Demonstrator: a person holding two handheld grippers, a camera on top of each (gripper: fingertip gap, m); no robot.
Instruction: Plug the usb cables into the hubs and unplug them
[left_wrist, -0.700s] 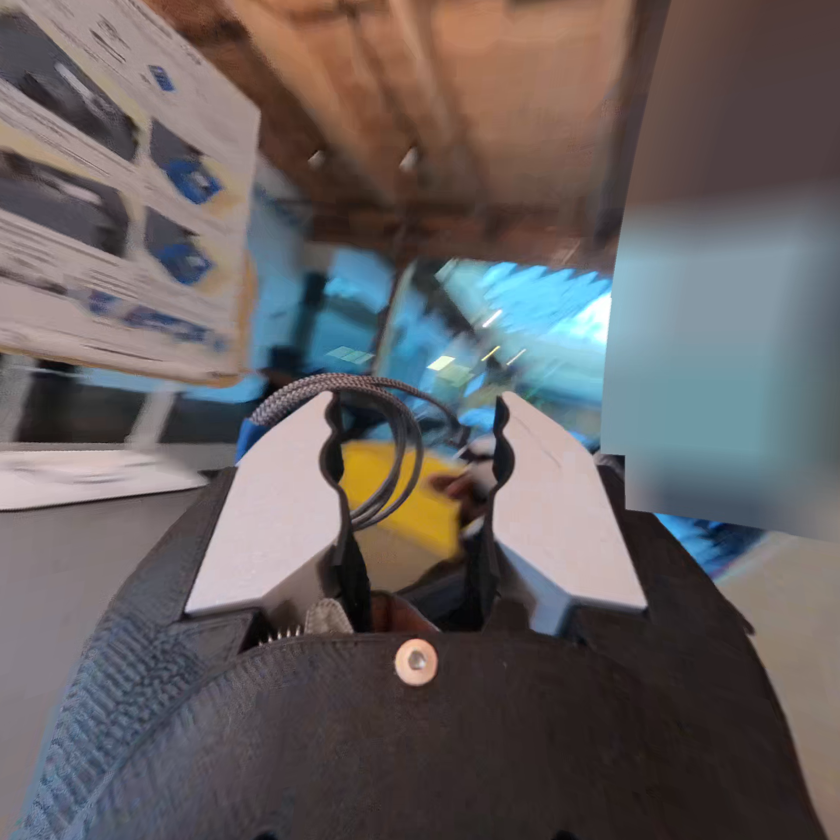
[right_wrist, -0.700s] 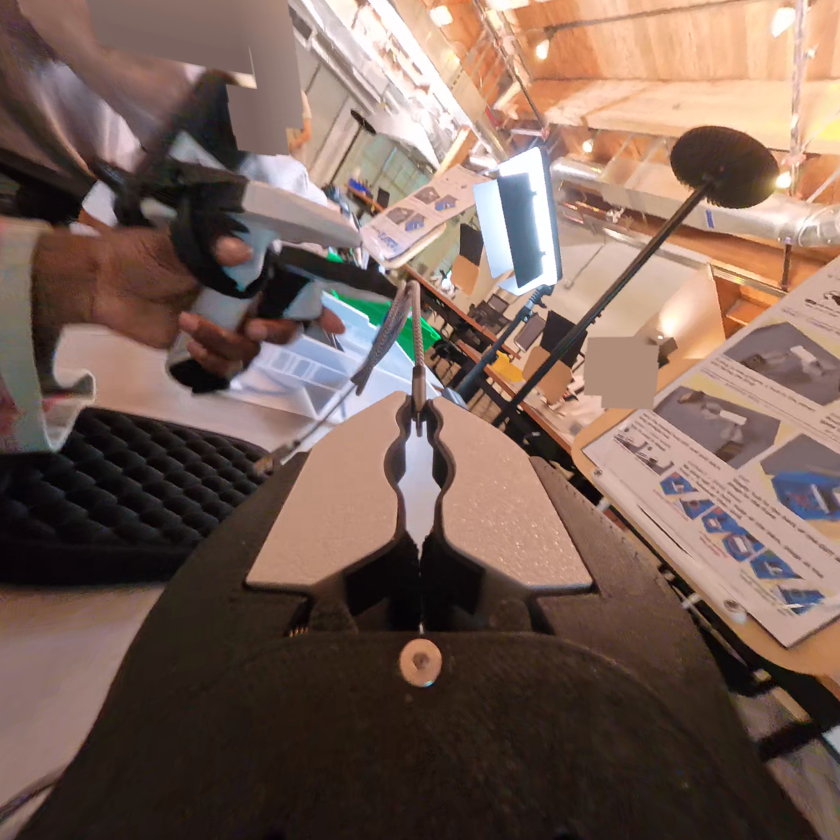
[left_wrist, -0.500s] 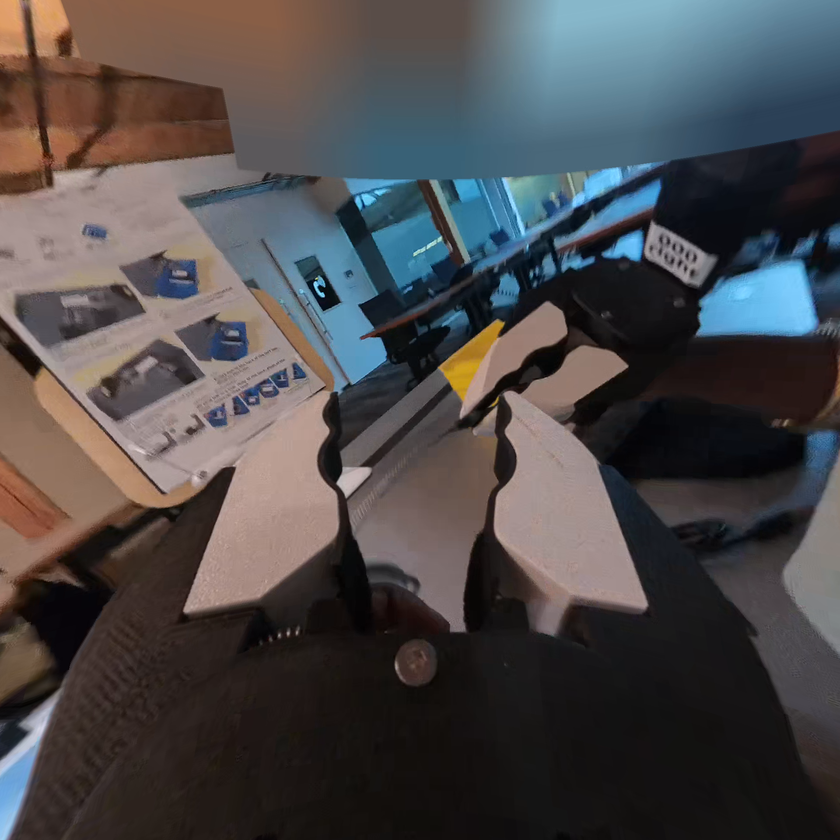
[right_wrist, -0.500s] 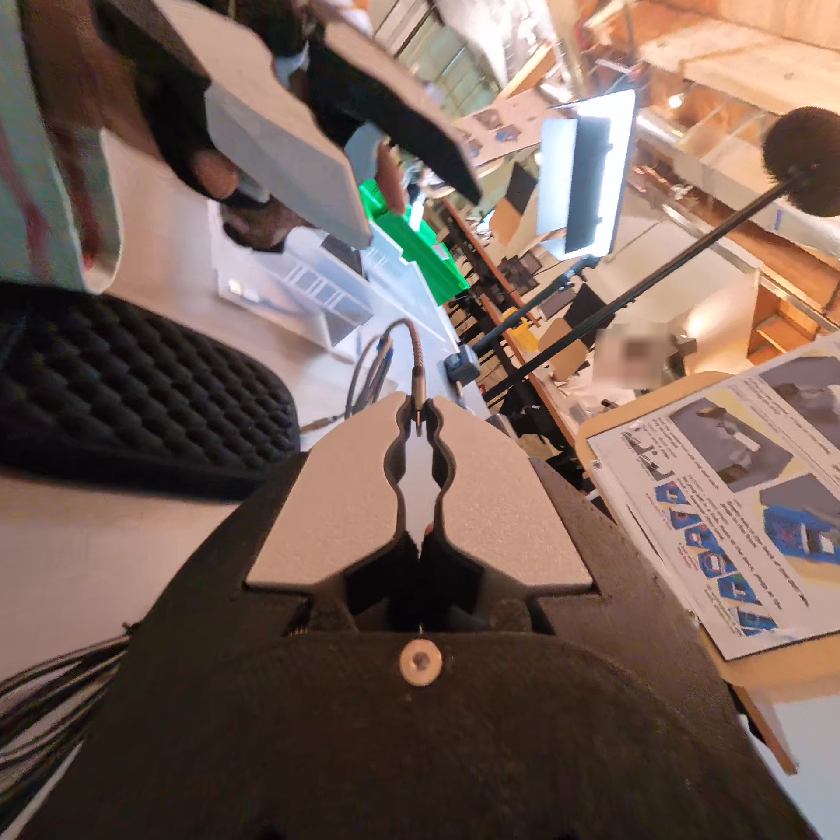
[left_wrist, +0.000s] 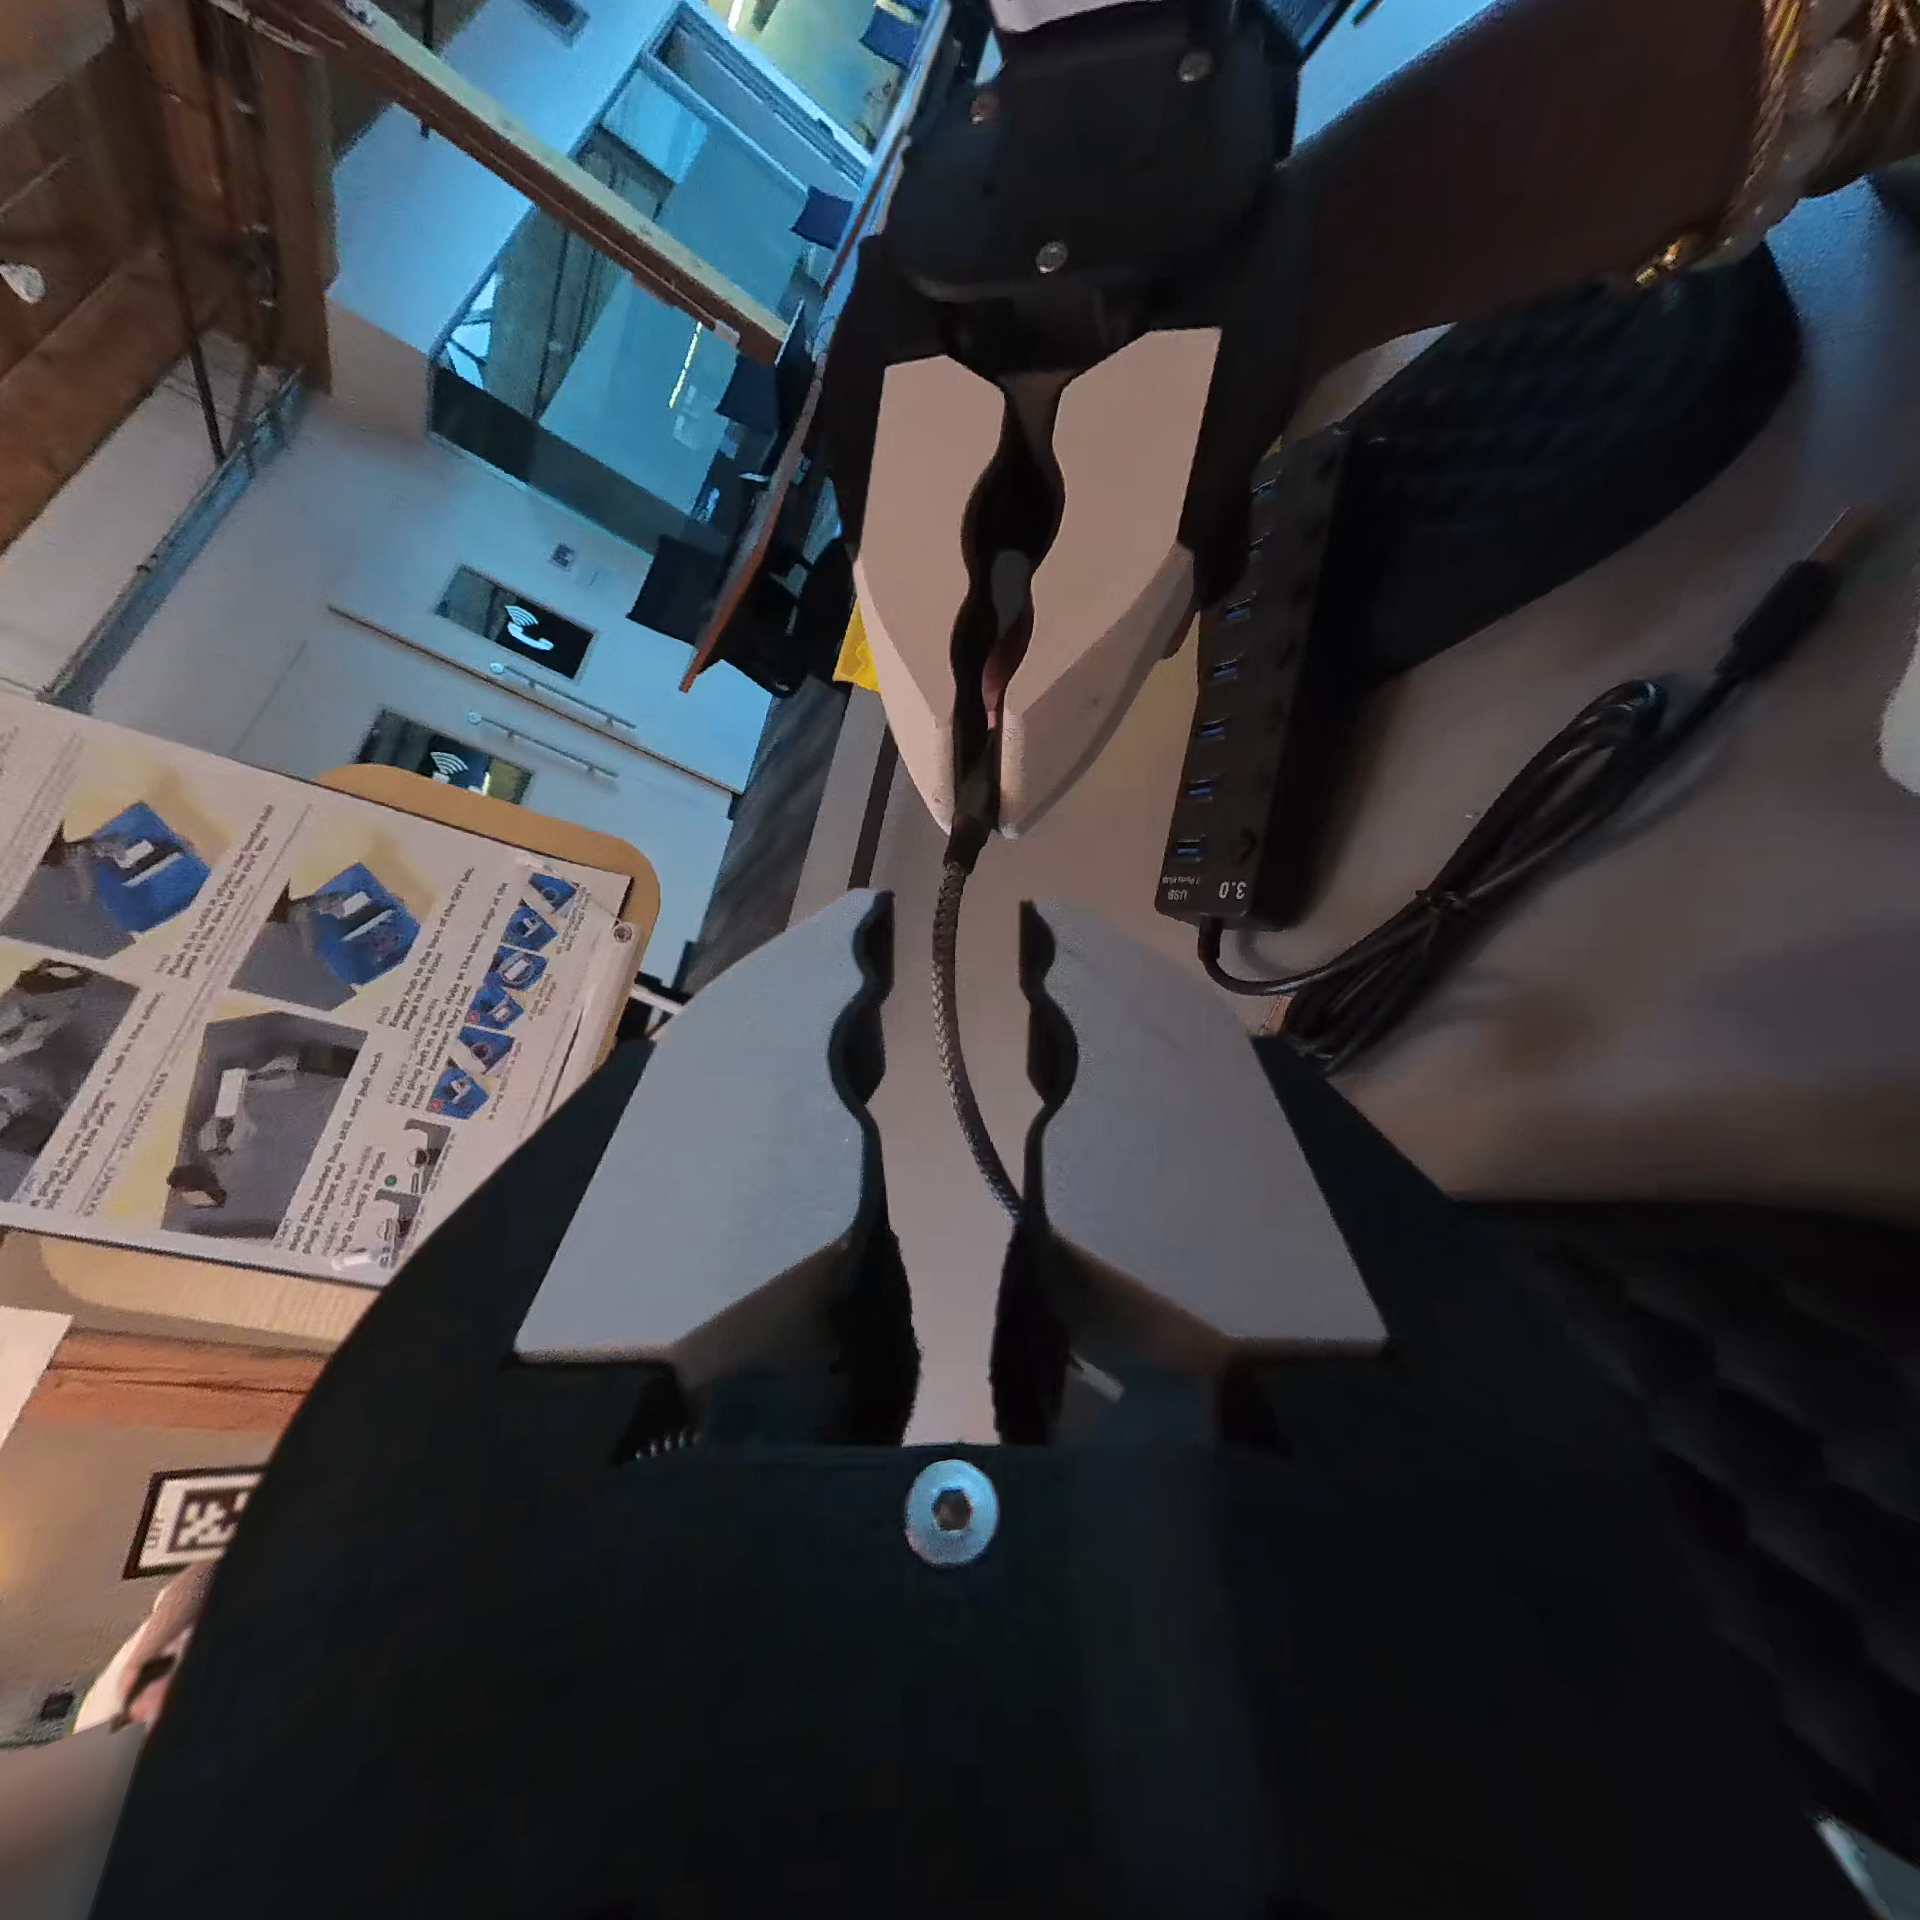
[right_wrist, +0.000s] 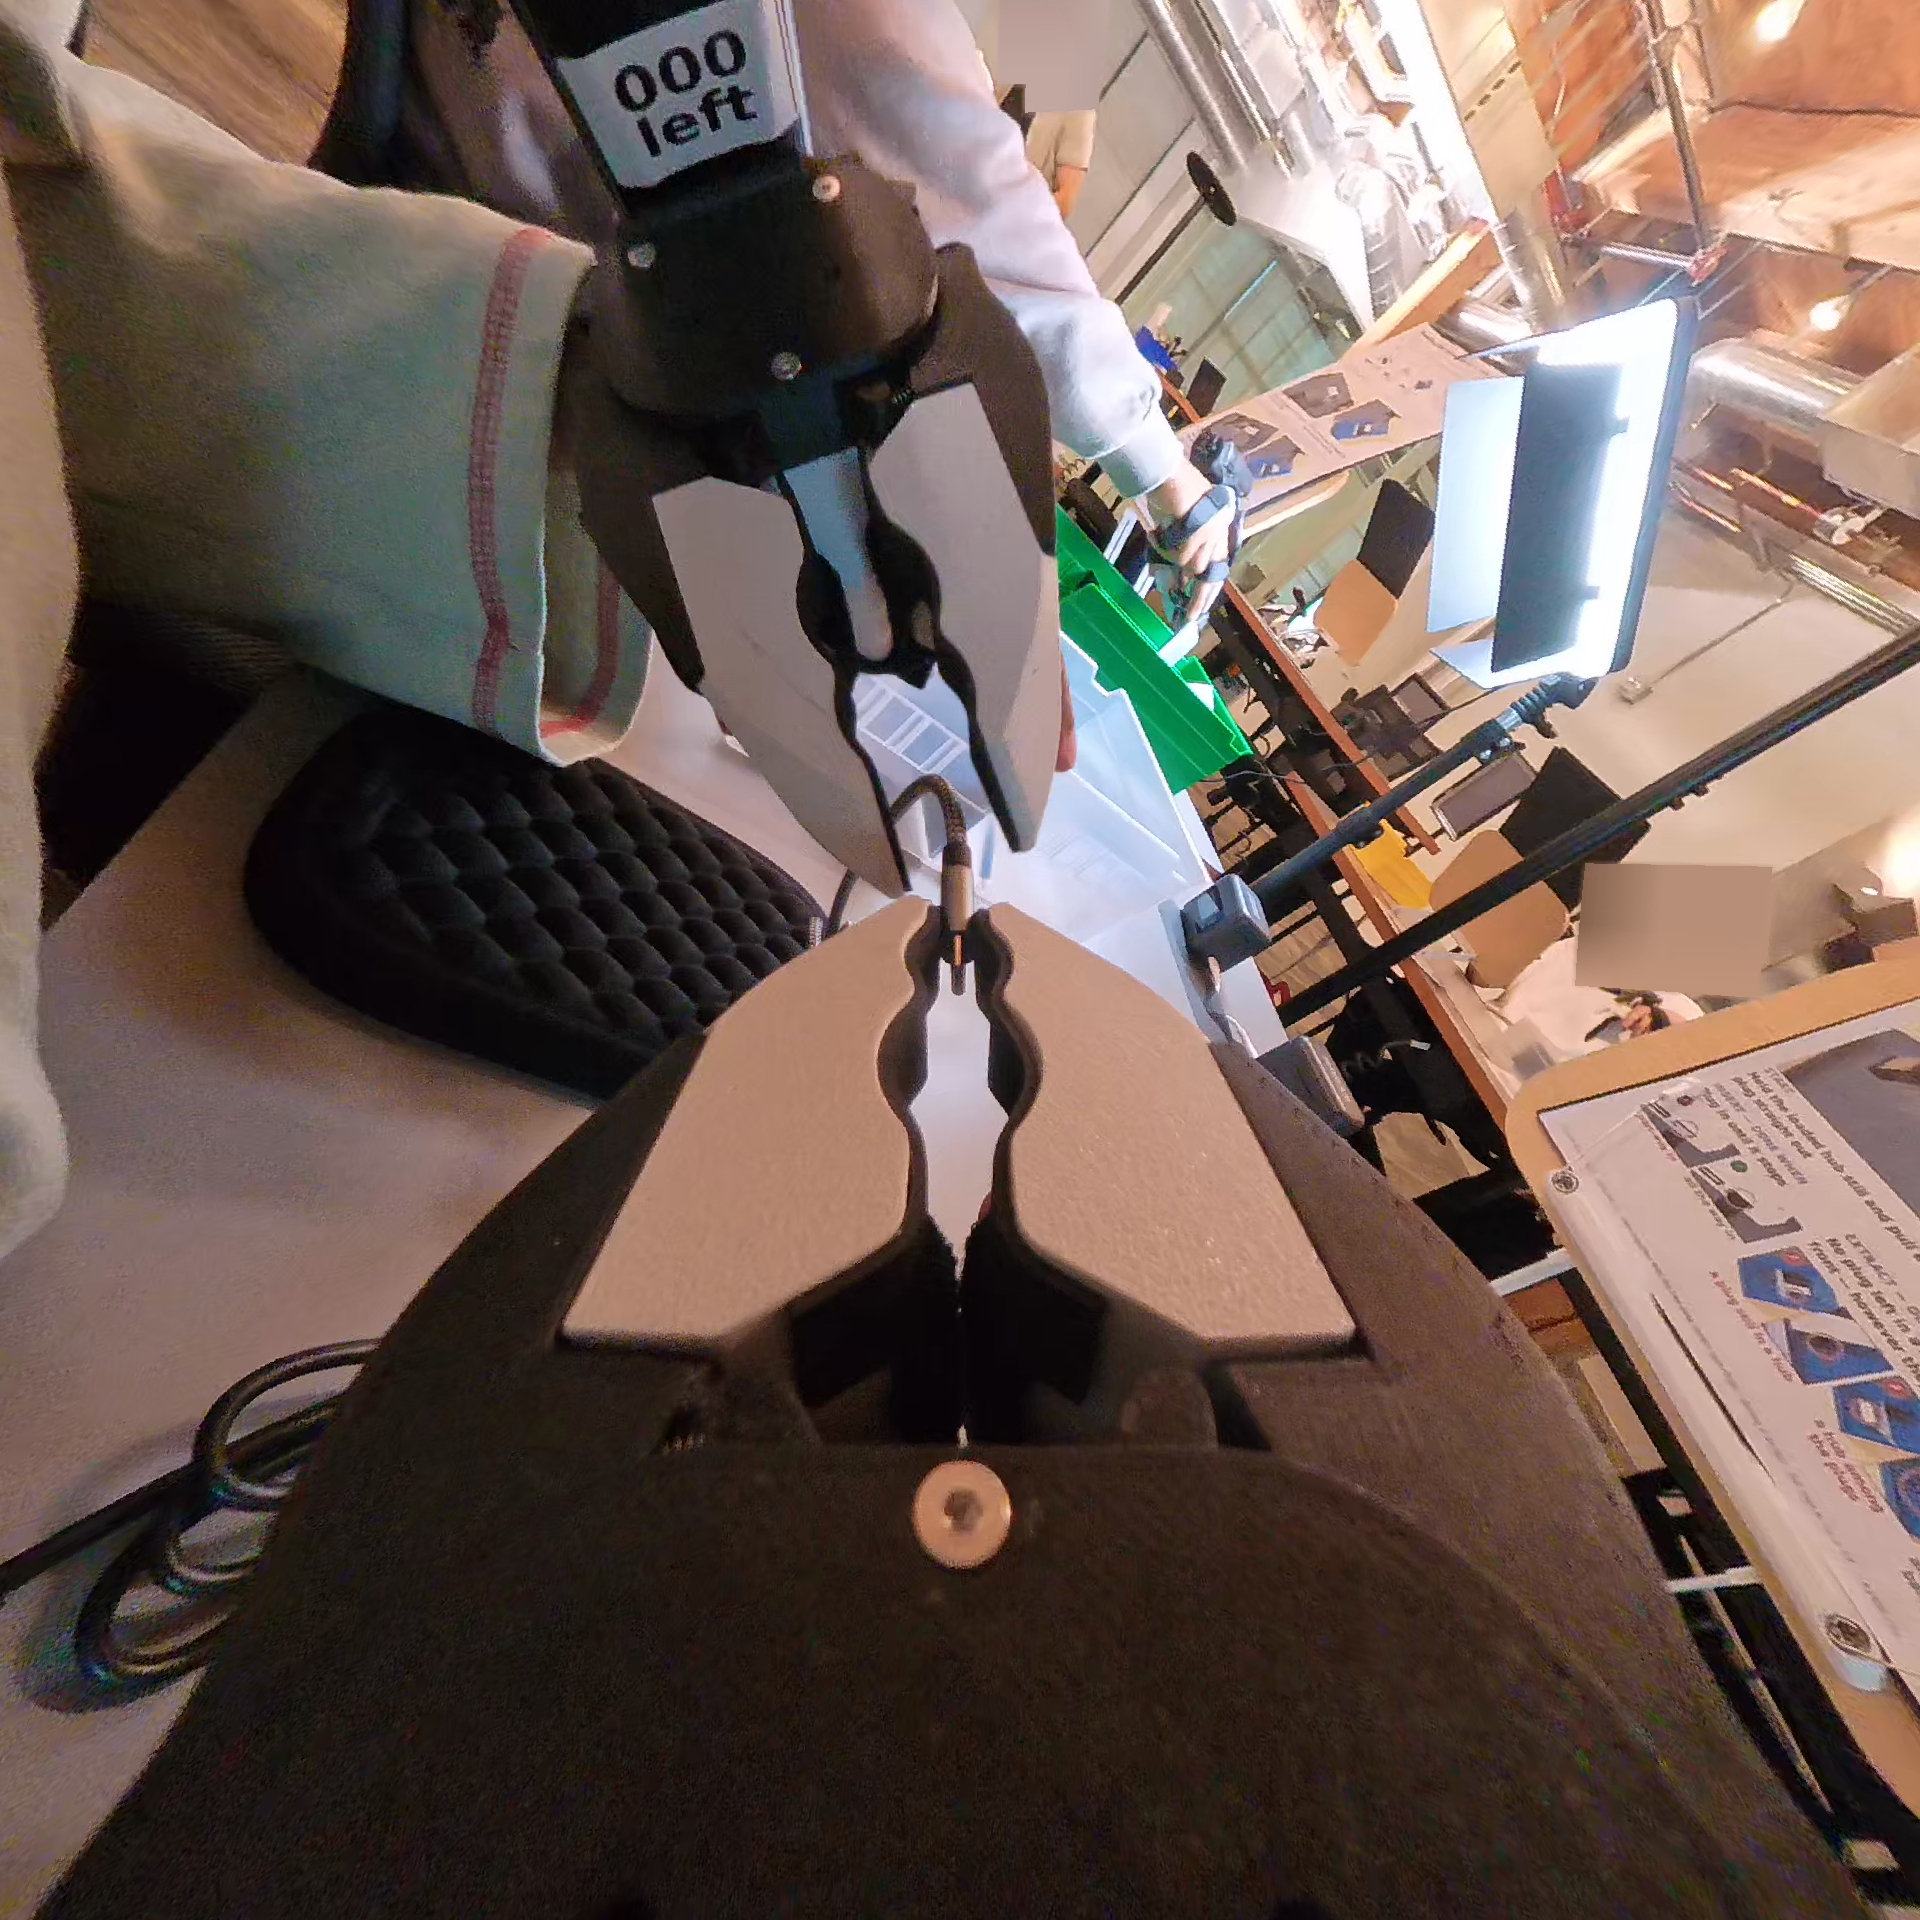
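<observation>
A grey braided USB cable (left_wrist: 951, 997) runs between the two grippers, which face each other tip to tip above the table. My right gripper (right_wrist: 958, 920) is shut on the cable's metal plug (right_wrist: 956, 883); it also shows in the left wrist view (left_wrist: 977, 821). My left gripper (left_wrist: 956, 914) is open, its fingers on either side of the cable without pinching it; it also shows in the right wrist view (right_wrist: 961, 857). A black multi-port USB hub (left_wrist: 1247, 675) lies on the table to the right, beside a black mat.
A black quilted mat (right_wrist: 520, 883) and a coiled black cable (left_wrist: 1507, 831) lie on the pale table (right_wrist: 260, 1143). Green bins (right_wrist: 1132, 655) and clear bins (right_wrist: 1039, 790) stand behind. An instruction poster (left_wrist: 260, 987) and a light panel (right_wrist: 1548, 499) stand nearby. A person's sleeve (right_wrist: 312, 468) is at the left. Less than 4 cm separates the two grippers' tips.
My left gripper swung round to face the right gripper and now straddles the cable just behind the plug. My right gripper stayed shut on the plug while tilting.
</observation>
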